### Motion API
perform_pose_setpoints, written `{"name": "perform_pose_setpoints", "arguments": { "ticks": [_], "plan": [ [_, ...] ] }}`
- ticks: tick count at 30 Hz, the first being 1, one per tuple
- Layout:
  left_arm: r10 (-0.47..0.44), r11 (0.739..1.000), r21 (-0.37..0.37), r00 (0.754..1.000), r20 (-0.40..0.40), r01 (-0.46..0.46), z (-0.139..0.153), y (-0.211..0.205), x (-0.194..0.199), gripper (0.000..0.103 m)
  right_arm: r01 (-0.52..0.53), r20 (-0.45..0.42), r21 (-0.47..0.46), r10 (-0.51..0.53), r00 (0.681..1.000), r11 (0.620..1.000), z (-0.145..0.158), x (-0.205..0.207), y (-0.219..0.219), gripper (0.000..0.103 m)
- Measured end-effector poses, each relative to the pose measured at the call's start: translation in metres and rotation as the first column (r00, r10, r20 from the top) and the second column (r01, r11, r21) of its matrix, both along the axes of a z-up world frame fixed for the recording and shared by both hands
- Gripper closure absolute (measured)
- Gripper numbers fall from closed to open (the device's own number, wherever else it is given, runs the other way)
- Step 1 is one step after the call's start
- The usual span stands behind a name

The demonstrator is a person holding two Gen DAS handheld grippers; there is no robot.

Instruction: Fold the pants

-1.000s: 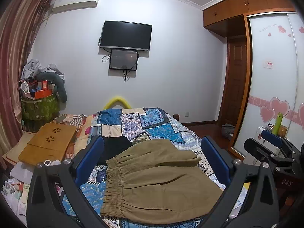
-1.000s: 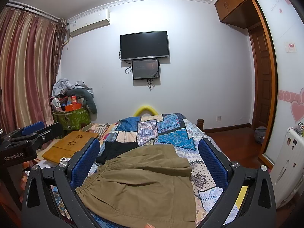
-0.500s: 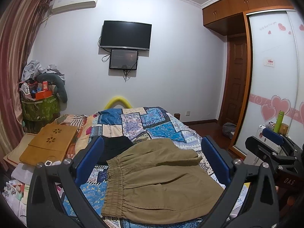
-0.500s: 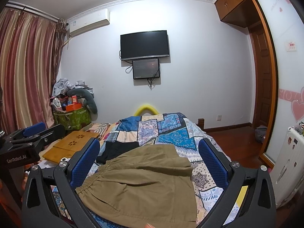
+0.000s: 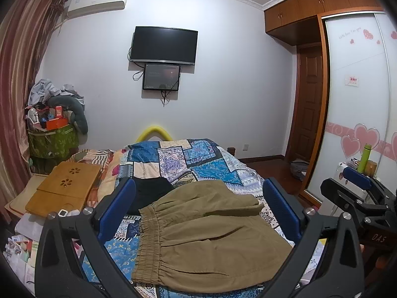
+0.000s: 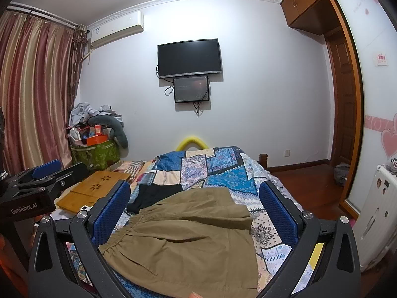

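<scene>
Little has moved since a second ago: both views hold nearly the same framing, the left one drifting only slightly. On the bed, the pants lie flat and already doubled over, waistband toward the wooden tray, long axis running from that side across toward the wardrobe. A black garment sits just beyond the waistband, partly under it. Both grippers hover above the pants' near edge, touching nothing. The left gripper is spread wide, holding nothing, and frames the waistband; the right gripper, equally released, is nearer the leg end. The next fold likely starts from the leg end.
</scene>
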State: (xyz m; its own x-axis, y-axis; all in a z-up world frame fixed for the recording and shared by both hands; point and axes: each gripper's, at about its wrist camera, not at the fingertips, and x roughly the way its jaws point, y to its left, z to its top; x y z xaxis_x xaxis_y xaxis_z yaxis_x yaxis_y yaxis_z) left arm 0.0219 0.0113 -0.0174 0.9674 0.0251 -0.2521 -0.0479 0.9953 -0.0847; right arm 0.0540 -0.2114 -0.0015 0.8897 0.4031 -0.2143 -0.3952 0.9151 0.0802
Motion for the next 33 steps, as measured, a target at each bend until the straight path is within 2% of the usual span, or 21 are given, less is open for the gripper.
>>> {"name": "perform_pose_setpoints", "arguments": {
  "ticks": [33],
  "plan": [
    [0.005,1.0,0.016,1.0,-0.015,-0.005,-0.006,-0.002,0.012,0.0,-0.002,-0.026,0.012,0.002,1.0,1.0,-0.004,0.003,0.007,0.0]
  ]
}}
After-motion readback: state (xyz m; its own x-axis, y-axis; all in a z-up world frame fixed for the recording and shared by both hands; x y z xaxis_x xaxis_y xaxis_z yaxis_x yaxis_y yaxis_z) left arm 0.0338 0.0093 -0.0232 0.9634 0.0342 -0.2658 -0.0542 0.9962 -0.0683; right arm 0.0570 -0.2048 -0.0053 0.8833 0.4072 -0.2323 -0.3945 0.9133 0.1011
